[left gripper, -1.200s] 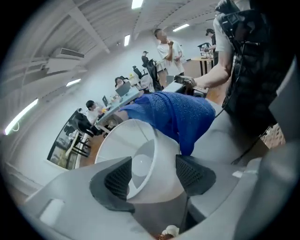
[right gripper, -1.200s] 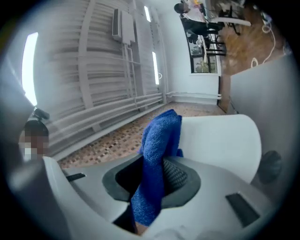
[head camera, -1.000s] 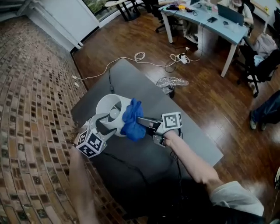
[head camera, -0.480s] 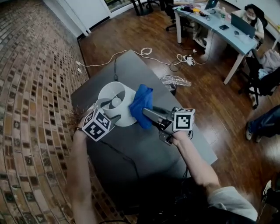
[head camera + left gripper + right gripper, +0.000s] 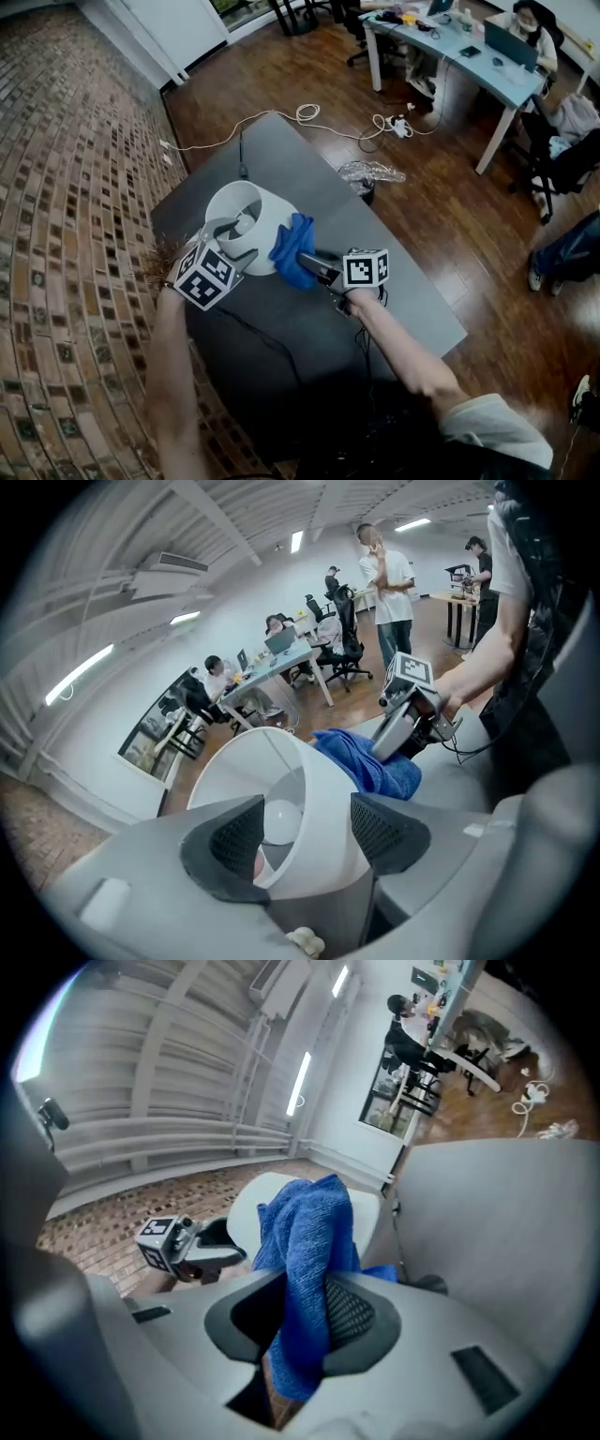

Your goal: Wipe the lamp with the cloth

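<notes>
Head view first: the lamp (image 5: 246, 220) sits on the left half of the grey table (image 5: 412, 300), white shade tipped so its open mouth faces up and away. The left gripper (image 5: 234, 246) comes in from the near left and has the shade's near rim. The right gripper (image 5: 309, 262) reaches in level from the right, and the blue cloth (image 5: 292, 251) bunches at its tip, right against the shade's right flank.

Over to the left gripper view, and here's what the head view can't give us: one jaw sits inside the shade, the other outside, with the thin white wall between them. The jaws are closing on that wall, the outer pad already against it. You can look straight down into the shade to the round bulb (image 5: 281, 819). Behind the rim the cloth shows as a blue wad, touching the shade's outer side. People stand and sit around desks far back in the room.

Now the right gripper view: the cloth (image 5: 309, 1232) is clamped tight between the two pads. A tail hangs below the jaws and the bulk stands up in front, hiding most of the shade. The left gripper's marker cube (image 5: 159, 1237) peeks out at the left, by the brick floor (image 5: 141, 1199)
</notes>
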Demonstrator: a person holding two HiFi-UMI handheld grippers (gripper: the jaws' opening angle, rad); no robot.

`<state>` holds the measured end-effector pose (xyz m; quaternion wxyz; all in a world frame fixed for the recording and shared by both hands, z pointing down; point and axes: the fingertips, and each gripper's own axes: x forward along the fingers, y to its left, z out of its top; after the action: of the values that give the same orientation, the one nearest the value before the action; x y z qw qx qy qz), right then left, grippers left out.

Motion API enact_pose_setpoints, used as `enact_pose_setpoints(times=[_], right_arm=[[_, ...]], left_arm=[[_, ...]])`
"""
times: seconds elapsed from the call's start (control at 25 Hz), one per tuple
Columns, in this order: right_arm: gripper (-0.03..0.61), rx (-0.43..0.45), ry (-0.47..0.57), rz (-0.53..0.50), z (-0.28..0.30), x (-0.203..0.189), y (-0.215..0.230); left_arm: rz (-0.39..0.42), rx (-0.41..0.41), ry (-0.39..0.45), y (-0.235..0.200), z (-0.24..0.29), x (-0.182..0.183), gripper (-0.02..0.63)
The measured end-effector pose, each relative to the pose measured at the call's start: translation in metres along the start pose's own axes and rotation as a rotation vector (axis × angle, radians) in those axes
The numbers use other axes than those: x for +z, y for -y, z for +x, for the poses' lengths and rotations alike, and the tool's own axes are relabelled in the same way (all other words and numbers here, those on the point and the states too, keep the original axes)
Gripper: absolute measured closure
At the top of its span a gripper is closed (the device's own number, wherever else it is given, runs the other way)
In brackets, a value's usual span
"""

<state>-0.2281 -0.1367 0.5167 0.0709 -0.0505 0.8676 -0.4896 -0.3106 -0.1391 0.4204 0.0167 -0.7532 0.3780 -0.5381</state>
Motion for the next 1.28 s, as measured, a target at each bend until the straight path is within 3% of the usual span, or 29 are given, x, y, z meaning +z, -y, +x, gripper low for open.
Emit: enact_pose_setpoints(times=[0.12,0.24,0.36,0.56,0.64,0.76,1.0,1.12,1.2,1.28], right_arm=[[0.485,-0.152,-0.034,0.071,-0.020,-0.027,0.051],[0.485,-0.121,-0.022,0.148,-0.017,-0.036,0.056],[0.485,-0.041,0.022,0.127,-0.008,-0.008,0.039],[0.485,0.088,0.026,0.046,-0.010,0.050,0.015],[0.485,0.068,-0.010,0.017,-0.006,0.059,0.014],[0.485,0.055,-0.041,0.005,0.001,0.059,0.014],[0.485,0.073,-0.074,-0.019,0.003,0.042,0.008],[0.485,0.030,-0.062,-0.042,-0.014,0.044,0.011],[0.485,0.023,-0.041,-0.030,-0.032,0.047,0.000],[0.485,0.118,-0.021,-0.010,-0.042,0.051,-0.040]], left_arm=[[-0.029,-0.006,0.003,0.001,0.000,0.002,0.325],[-0.118,-0.009,-0.054,0.002,0.001,0.004,0.334],[-0.324,-0.041,-0.104,0.001,0.005,0.014,0.401],[-0.768,-0.270,-0.062,0.016,0.007,0.061,0.399],[-0.855,-0.274,-0.052,0.006,0.010,0.067,0.414],[-0.775,-0.176,-0.051,-0.011,0.007,0.047,0.414],[-0.320,-0.094,-0.010,0.002,-0.016,0.020,0.330],[-0.167,-0.088,0.000,0.001,-0.040,0.013,0.275],[-0.054,-0.088,-0.012,-0.001,-0.057,-0.004,0.273],[0.068,-0.052,-0.058,-0.010,-0.061,-0.034,0.272]])
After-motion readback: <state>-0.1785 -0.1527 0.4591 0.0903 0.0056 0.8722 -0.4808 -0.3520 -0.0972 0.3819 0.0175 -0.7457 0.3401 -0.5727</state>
